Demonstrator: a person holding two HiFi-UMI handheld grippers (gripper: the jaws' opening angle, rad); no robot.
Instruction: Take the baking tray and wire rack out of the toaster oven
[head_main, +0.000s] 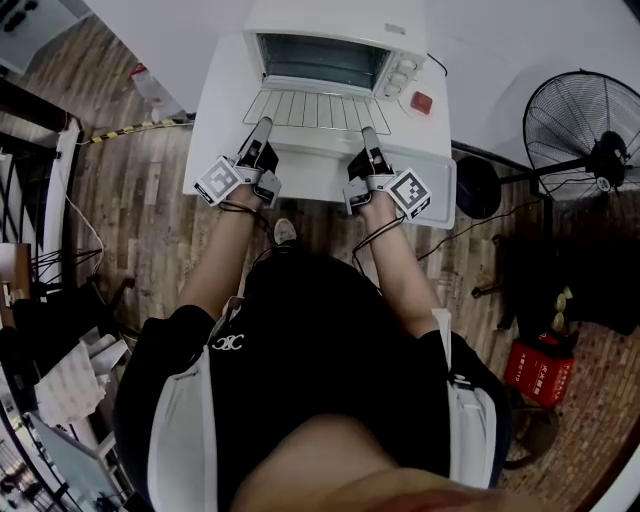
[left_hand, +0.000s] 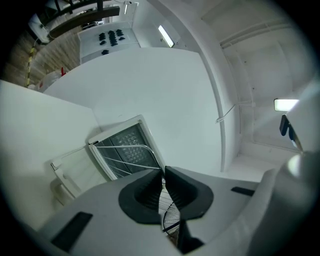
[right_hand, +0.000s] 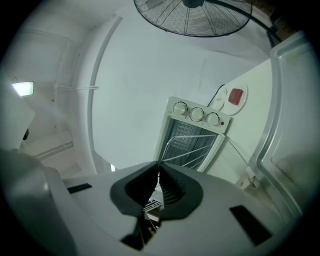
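A white toaster oven (head_main: 330, 22) stands on a white table (head_main: 215, 120) with its door (head_main: 312, 152) folded down towards me. The wire rack (head_main: 318, 108) is slid partway out above the door. My left gripper (head_main: 262, 127) is shut on the rack's front edge at the left, and my right gripper (head_main: 368, 133) is shut on it at the right. In the left gripper view the jaws (left_hand: 163, 172) pinch the thin wire, with the rack (left_hand: 131, 146) stretching to the dark oven mouth. The right gripper view shows its jaws (right_hand: 158, 167) likewise closed on the rack (right_hand: 195, 135). No baking tray shows in any view.
A red switch (head_main: 421, 101) lies on the table right of the oven's knobs (head_main: 400, 76). A standing fan (head_main: 590, 150) is at the right, and a red box (head_main: 540, 370) sits on the wooden floor. Clutter and cables fill the left side (head_main: 60, 300).
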